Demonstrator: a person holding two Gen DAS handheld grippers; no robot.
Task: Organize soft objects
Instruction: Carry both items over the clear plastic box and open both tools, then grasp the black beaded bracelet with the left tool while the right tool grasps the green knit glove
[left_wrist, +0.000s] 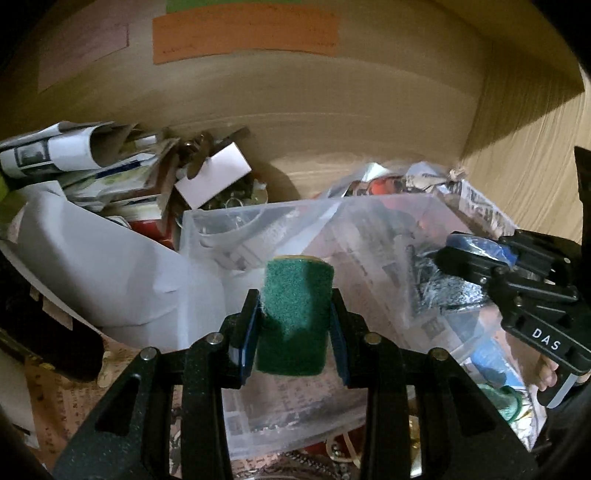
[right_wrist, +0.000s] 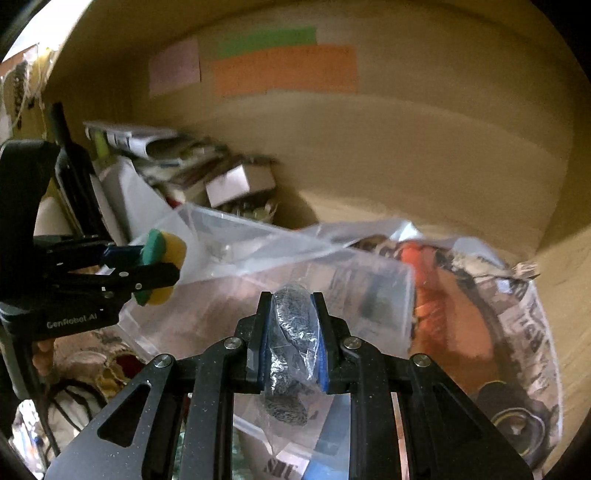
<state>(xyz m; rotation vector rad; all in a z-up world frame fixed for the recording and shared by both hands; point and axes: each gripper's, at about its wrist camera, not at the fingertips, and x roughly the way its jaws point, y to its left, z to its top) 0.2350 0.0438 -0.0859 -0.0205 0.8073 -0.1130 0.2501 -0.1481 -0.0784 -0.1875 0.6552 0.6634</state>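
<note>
The left gripper (left_wrist: 293, 325) clamps a green-and-yellow sponge (left_wrist: 295, 314); the right gripper (right_wrist: 293, 343) clamps a bagged steel scourer (right_wrist: 295, 332), both above a clear plastic bin (left_wrist: 266, 221).

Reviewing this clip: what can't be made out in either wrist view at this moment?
- Writing on the orange paper strip: too faint in the left wrist view, blurred in the right.
- Contents of the clear plastic container: both views, hazed by its walls.
- Steel-wool scrubber: lower part hidden by its wrapper and the right gripper.
- Sponge underside: left view, hidden by the left gripper.
</note>
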